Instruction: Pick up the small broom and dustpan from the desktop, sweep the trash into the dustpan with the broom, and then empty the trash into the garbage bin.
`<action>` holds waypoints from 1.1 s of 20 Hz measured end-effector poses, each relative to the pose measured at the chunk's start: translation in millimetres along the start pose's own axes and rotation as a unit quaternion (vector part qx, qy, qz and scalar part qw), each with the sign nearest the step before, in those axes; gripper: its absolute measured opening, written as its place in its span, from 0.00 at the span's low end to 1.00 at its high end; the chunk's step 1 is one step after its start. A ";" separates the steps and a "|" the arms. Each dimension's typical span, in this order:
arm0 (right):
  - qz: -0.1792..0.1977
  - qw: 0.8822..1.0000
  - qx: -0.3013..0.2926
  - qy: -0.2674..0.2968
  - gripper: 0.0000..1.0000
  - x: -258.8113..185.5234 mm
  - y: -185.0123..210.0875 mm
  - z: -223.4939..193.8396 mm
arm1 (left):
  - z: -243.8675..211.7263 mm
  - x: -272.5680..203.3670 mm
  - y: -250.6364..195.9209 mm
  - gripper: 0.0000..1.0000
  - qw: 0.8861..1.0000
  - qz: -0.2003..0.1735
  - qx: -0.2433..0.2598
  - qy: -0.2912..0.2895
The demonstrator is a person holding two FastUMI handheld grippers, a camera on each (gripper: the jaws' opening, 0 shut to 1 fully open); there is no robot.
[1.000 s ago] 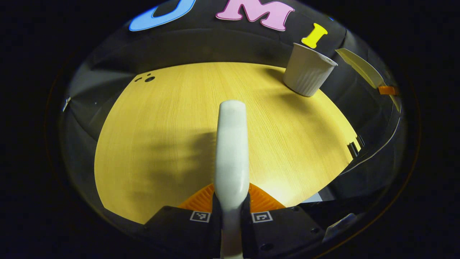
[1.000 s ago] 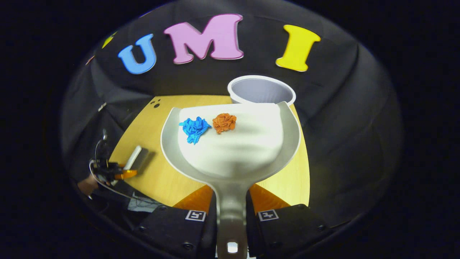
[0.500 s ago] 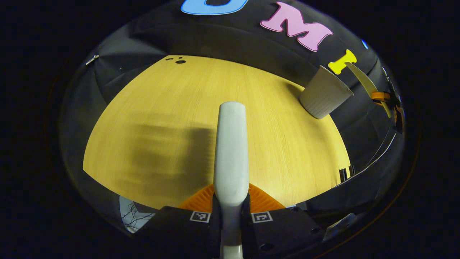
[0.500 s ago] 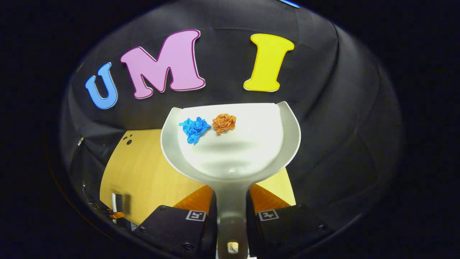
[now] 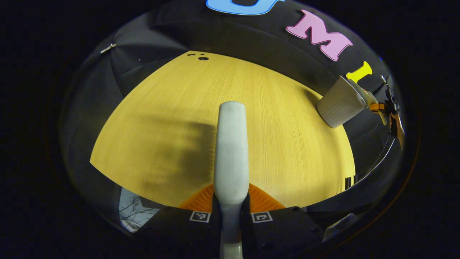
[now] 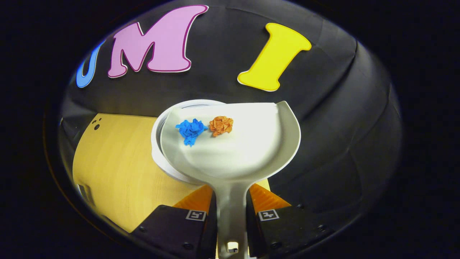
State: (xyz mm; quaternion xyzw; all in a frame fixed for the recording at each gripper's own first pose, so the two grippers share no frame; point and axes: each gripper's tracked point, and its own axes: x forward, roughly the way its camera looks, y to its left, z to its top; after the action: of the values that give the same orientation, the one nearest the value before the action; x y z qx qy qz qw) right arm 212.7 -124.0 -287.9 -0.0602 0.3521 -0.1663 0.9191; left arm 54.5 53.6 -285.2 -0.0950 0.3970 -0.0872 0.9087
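The dustpan (image 6: 233, 144) is held above the white garbage bin (image 6: 158, 158), its handle near and its long axis running away toward the far wall, the open mouth pointing far. A blue paper ball (image 6: 190, 129) and an orange paper ball (image 6: 221, 125) lie in it near the far edge. The right gripper (image 6: 231, 212) is clamped on the handle.

The left gripper (image 5: 231, 212) grips the broom (image 5: 231, 151), which points far over the wooden desktop (image 5: 161, 118); the bin stands far right there.
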 end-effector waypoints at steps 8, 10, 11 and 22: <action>-0.103 0.988 -0.117 -0.019 0.37 31.2 -34.7 18.0 | 0.4 1.1 -25.6 0.27 1.000 -0.009 0.020 0.006; -0.130 0.979 -0.156 -0.029 0.42 35.4 -41.3 21.2 | -5.0 1.8 -28.3 0.27 1.000 -0.009 0.025 0.015; -0.145 0.972 -0.183 -0.038 0.42 33.0 -42.3 24.9 | -7.5 2.1 -29.1 0.27 0.999 -0.008 0.026 0.019; -0.232 0.872 -0.420 -0.098 0.41 16.3 -40.7 54.6 | -4.5 -0.3 -38.7 0.27 0.999 -0.006 0.040 0.025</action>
State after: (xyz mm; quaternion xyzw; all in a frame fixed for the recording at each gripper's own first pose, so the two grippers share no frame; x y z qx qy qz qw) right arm 249.9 -168.1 -248.2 -0.5365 0.2725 -0.2046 0.7720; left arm 47.7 15.9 -278.7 -0.0587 0.4152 -0.1104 0.9011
